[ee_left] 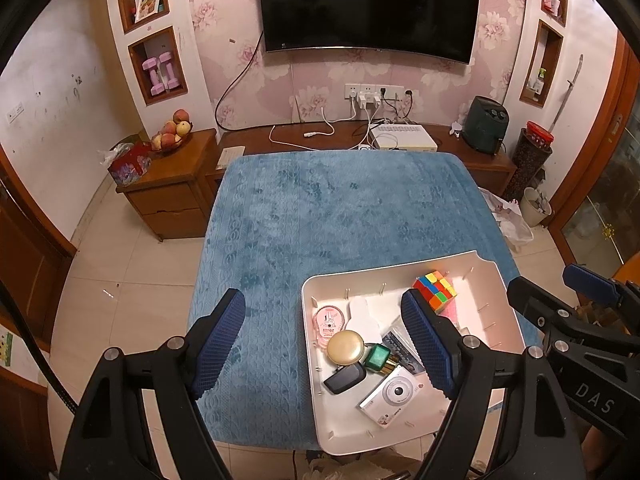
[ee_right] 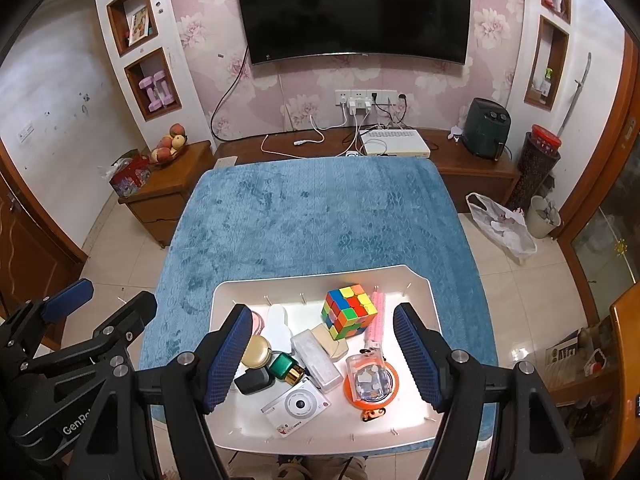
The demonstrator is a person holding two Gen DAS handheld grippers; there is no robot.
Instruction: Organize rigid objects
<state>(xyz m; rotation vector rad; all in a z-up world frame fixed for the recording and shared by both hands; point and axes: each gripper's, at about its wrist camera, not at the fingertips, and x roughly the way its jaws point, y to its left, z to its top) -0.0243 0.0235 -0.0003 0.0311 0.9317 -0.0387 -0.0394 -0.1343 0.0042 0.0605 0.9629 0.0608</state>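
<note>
Two grippers up and both spread wide, nothing held. The left gripper [ee_left: 324, 344] hangs over the near left part of the blue mat [ee_left: 320, 208], w/ its right finger out over the white tray [ee_left: 508, 308]. The right gripper [ee_right: 320, 354] sits straight above the tray's pile.

All the rigid stuff is in that tray, at the mat's near right corner: cube [ee_right: 349, 311], white camera [ee_right: 298, 404], green bottle [ee_right: 285, 367], gold compact [ee_right: 256, 351], black fob [ee_right: 252, 380], silver case [ee_right: 317, 359], clear box on an orange tape roll [ee_right: 370, 384], pink comb [ee_right: 376, 318].

Risks imo: things are stacked touching, so coming down on one prob shoves its neighbours. The bottle leans vs the compact and fob, so grabbing it could roll them. The clear box just rests on the roll and could slide off. The camera's flat, so the fingers may scrape tray instead of gripping. The tray's near edge looks past the mat edge, so pressing there might tip it.

Surface is plush blue fabric, bare apart from the tray, so small bits may wobble on it. Room: TV [ee_right: 356, 8] on floral wallpaper, wood cabinet w/ fruit bowl [ee_right: 170, 146], tiled floor [ee_right: 520, 272].
</note>
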